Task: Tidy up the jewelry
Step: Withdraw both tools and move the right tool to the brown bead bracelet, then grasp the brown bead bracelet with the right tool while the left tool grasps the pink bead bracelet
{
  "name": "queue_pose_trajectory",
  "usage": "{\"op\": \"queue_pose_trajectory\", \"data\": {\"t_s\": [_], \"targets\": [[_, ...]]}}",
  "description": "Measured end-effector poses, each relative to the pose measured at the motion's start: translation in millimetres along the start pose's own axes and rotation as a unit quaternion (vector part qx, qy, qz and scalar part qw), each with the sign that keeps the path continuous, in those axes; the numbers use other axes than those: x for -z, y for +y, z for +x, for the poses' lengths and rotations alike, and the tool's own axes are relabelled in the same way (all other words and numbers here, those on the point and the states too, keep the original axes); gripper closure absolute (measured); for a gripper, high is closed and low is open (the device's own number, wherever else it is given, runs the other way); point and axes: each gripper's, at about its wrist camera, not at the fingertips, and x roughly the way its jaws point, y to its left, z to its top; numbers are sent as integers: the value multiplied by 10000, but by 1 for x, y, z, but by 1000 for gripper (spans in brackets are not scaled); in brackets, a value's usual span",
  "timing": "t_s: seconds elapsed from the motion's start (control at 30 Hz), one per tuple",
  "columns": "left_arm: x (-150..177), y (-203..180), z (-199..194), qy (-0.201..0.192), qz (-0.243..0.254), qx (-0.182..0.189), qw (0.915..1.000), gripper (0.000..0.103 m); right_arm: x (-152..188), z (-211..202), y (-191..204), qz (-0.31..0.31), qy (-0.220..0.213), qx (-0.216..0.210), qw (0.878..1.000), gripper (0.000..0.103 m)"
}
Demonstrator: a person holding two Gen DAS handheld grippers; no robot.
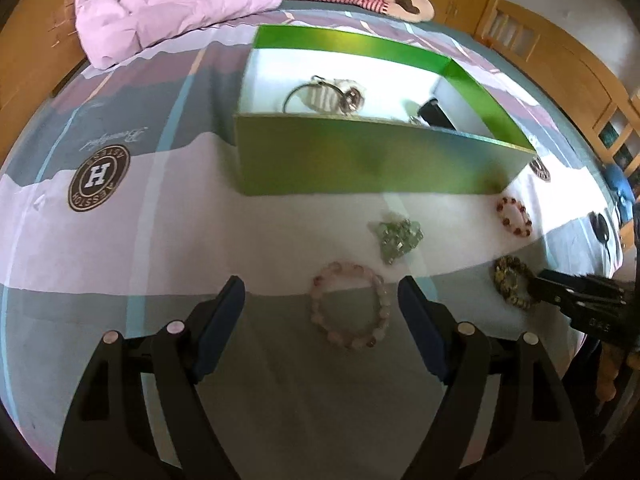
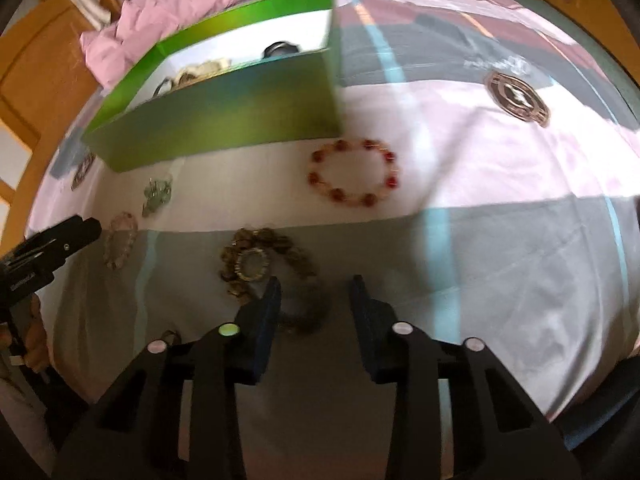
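A bed (image 1: 120, 240) with a patchwork sheet carries everything, wooden cupboards behind; the green box (image 1: 360, 160) stands open-topped in the middle, some pieces already inside, presumably as the collecting place; four bracelets lie loose in front of it. The left hand-held gripper (image 1: 322, 300) hangs wide open and empty around the pink bracelet (image 1: 348, 306), seemingly lined up for a pick; the right hand-held gripper (image 2: 316, 300), also spread and empty, hovers by the brown bracelet (image 2: 264, 260); the red bracelet (image 2: 354, 174) and green bracelet (image 1: 396, 238) wait untouched.
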Motion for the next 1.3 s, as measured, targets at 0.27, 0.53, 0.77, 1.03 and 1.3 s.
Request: {"op": "queue_pose_trajectory", "data": {"t_s": [0.27, 0.53, 0.77, 1.03, 1.3], "targets": [[6, -12, 4, 73, 252, -38, 9996, 22, 0, -6, 19, -335, -55, -115, 9994, 95], [9, -17, 2, 62, 336, 117, 9993, 27, -12, -37, 5, -122, -466, -92, 9988, 95], [8, -13, 4, 88, 236, 79, 9997, 42, -9, -31, -18, 194, -382, 257, 9988, 95], [10, -13, 9, 170, 264, -14, 9995, 46, -8, -25, -29, 270, -279, 440, 9983, 88], [11, -18, 15, 236, 375, -22, 9990, 60, -2, -7, -15, -41, -102, 503, 9987, 87]]}}
